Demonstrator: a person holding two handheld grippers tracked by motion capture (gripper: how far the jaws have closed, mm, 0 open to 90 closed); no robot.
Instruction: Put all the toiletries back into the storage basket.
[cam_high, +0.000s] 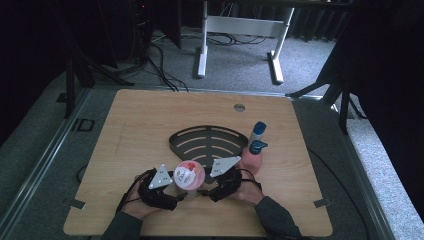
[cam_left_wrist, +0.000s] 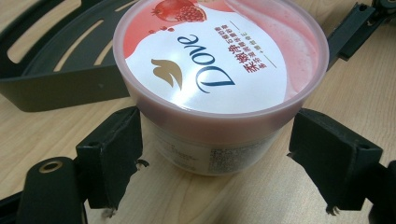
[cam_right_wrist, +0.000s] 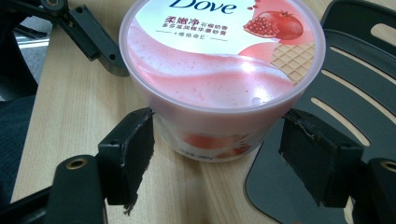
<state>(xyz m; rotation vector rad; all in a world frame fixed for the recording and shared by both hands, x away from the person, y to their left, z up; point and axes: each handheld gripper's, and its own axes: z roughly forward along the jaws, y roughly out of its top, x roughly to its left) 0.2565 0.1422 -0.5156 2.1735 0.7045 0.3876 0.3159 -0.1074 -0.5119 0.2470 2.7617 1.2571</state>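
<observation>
A pink Dove tub with a white and red label stands upright on the wooden table, just in front of a black fan-shaped tray. My left gripper is open, its jaws on either side of the tub; one pad touches the wall and the other stands a little off it. My right gripper is open too and brackets the same tub from the other side. In the left gripper view my left gripper sits low at the tub's base, as does my right gripper in its own view.
A pink pump bottle and a blue-capped bottle stand at the tray's right edge. A round grommet hole is near the table's far edge. A white desk frame stands on the floor beyond.
</observation>
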